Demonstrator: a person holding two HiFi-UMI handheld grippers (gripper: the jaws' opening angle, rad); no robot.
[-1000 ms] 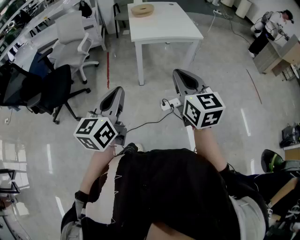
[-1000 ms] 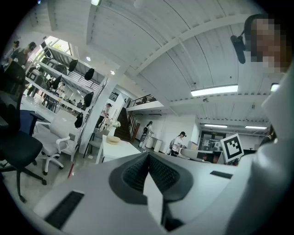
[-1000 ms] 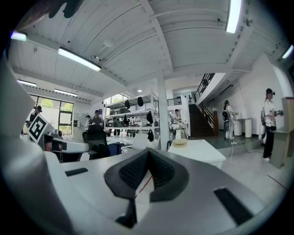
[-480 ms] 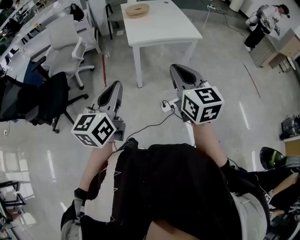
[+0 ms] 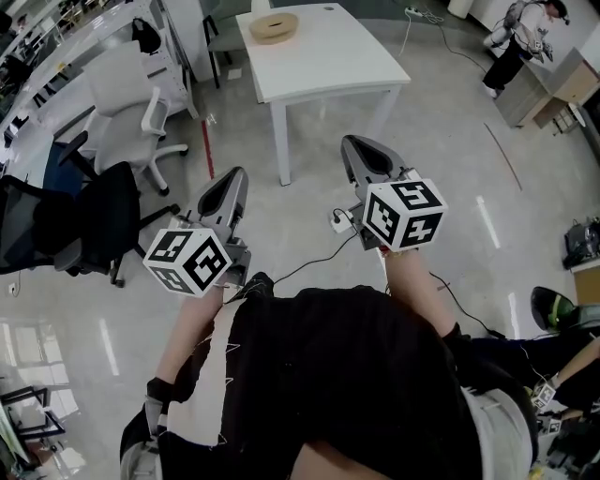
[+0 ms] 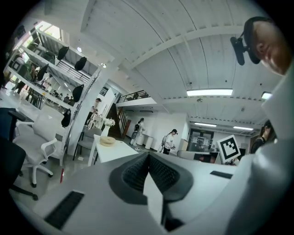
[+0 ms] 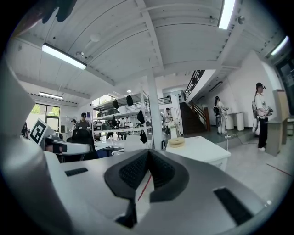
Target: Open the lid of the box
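Observation:
A round, flat wooden box (image 5: 274, 26) lies at the far end of a white table (image 5: 328, 58), well ahead of both grippers. In the left gripper view the box (image 6: 108, 141) is small and distant on the table (image 6: 117, 151); in the right gripper view the box (image 7: 176, 142) shows on the table (image 7: 198, 149). My left gripper (image 5: 233, 176) is held level over the floor, jaws shut with nothing between them (image 6: 148, 156). My right gripper (image 5: 355, 143) is also shut and empty (image 7: 148, 153). Neither touches anything.
A white office chair (image 5: 131, 84) and a black one (image 5: 80, 202) stand at the left. A power strip with a black cable (image 5: 339, 220) lies on the floor between me and the table. A person (image 5: 518, 36) stands by a desk at the far right.
The floor, power strip and table have slid slightly down and nearer in the head view as I walk toward the table. Both grippers stay shut and level.

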